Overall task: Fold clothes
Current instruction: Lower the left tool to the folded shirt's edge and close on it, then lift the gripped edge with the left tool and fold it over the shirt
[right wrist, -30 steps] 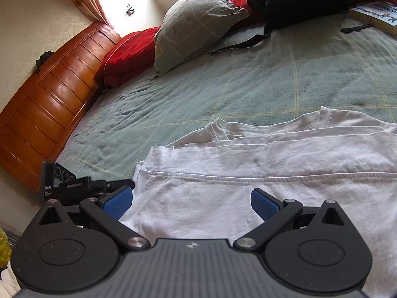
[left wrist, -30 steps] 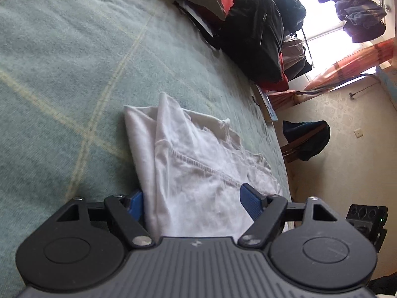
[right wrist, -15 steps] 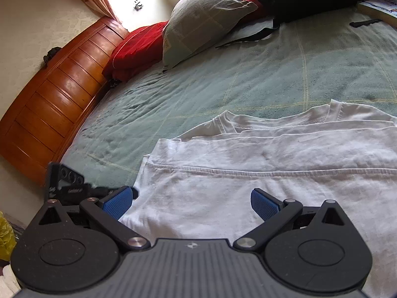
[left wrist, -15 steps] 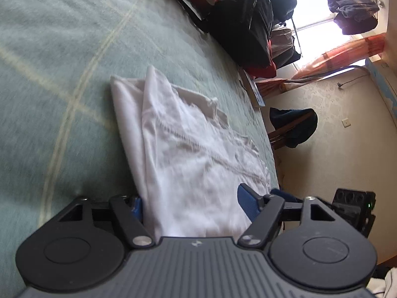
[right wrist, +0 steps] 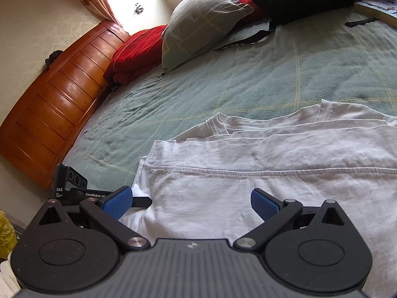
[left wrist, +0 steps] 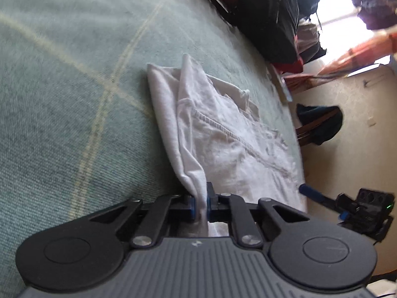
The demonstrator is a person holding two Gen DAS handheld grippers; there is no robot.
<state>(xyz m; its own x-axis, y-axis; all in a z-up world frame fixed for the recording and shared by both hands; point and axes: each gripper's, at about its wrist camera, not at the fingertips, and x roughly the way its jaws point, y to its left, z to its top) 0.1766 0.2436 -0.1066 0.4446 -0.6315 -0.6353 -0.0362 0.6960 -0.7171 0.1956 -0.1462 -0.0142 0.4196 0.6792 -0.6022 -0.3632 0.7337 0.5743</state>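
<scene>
Left gripper (left wrist: 200, 204) jaws closing on shirt (left wrist: 223, 134) edge; right gripper (right wrist: 191, 202) wide, empty. Thin pinch may slip when lifted off bed (left wrist: 62, 99).

Left tongs (left wrist: 200, 204): black linkage arms, silver pivot screws, blue ribbed pads, two round black discs, grey ribbed housing with small white logo. Right tongs (right wrist: 191, 200): same build; blue pads (right wrist: 264, 202) textured, discs lightly dusty.

My own left gripper (left wrist: 200, 204) hides the pinched end of the white shirt (left wrist: 218, 134). The shirt runs past the right wrist view's right edge. The far clutter blurs.
</scene>
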